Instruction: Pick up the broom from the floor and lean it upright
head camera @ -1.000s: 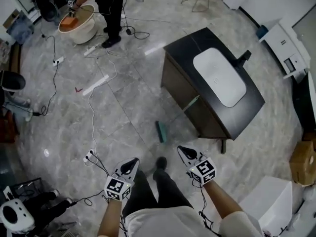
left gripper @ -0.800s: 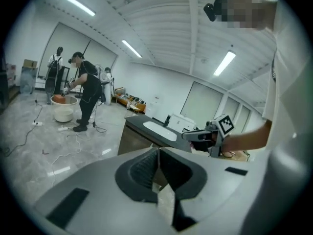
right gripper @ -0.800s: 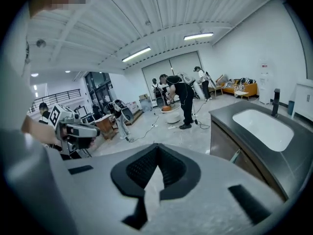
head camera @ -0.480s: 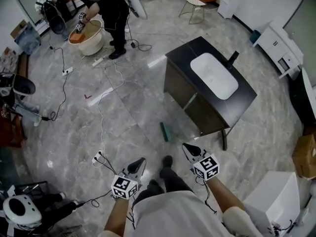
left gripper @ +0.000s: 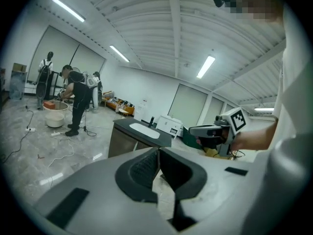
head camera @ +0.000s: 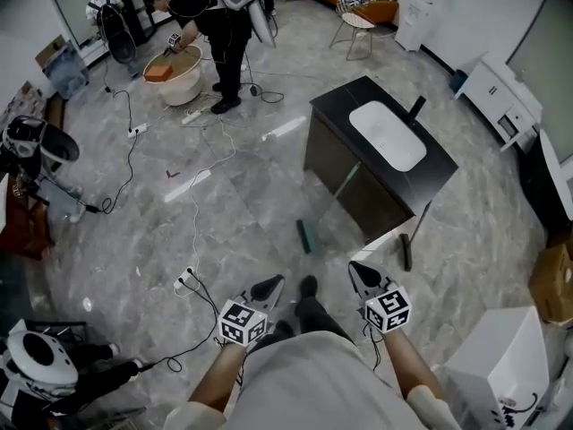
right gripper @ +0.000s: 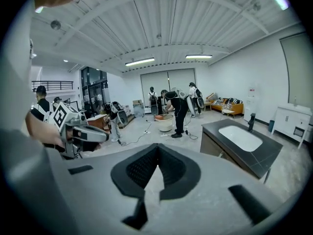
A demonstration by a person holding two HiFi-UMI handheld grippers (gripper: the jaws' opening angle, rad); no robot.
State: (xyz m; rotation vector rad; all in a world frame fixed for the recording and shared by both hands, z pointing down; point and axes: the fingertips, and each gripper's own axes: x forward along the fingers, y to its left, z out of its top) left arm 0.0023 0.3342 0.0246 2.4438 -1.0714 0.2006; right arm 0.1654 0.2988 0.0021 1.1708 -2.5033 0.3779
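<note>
While the left tool and right tool are both closed and empty, the broom rests ahead with its head on the floor, its thin handle seemingly propped against the sink cabinet.

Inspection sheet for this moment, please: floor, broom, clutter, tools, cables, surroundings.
Surface: grey marble floor, glossy.
Job's things: broom, green head on the floor, handle leaning against the black sink cabinet.
Clutter: cardboard box at the right edge.
Tools: left tool and right tool both shut, empty, apart from the broom.
Cables: white cable crosses the floor to a socket block.
Surroundings: a person bending over a tub.
</note>
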